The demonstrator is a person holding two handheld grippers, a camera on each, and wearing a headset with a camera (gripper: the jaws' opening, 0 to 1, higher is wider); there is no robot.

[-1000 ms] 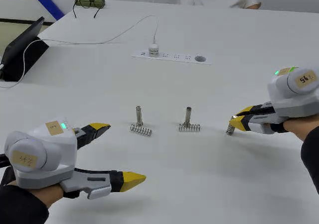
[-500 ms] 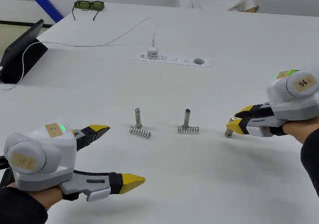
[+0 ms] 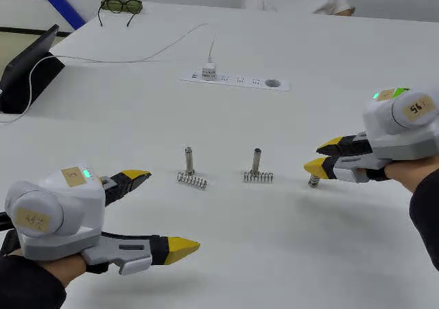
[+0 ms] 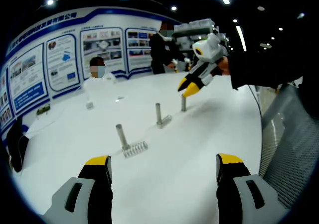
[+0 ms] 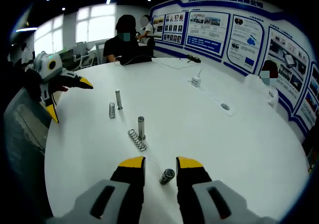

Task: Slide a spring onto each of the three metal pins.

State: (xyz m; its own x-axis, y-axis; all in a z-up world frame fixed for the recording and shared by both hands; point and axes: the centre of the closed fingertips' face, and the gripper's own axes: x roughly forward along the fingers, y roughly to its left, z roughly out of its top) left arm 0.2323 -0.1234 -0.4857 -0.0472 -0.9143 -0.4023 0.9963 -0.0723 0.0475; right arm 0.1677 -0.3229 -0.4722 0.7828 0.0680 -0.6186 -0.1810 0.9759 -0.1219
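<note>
The right gripper [image 3: 313, 156] has its yellow-tipped jaws slightly parted and has risen just clear of the short right-hand metal pin [image 3: 313, 180], which it was touching a second ago. That pin now stands free on the white table [image 3: 288, 254], apparently sleeved by its spring, so one of three looks done. The left gripper [image 3: 161, 213] hovers nearer, jaws spread wide, unchanged. The middle metal pin [image 3: 256, 161] and left metal pin [image 3: 188, 158] stand bare, with the middle coil spring [image 3: 258, 177] and left coil spring [image 3: 192, 180] lying at their feet.
</note>
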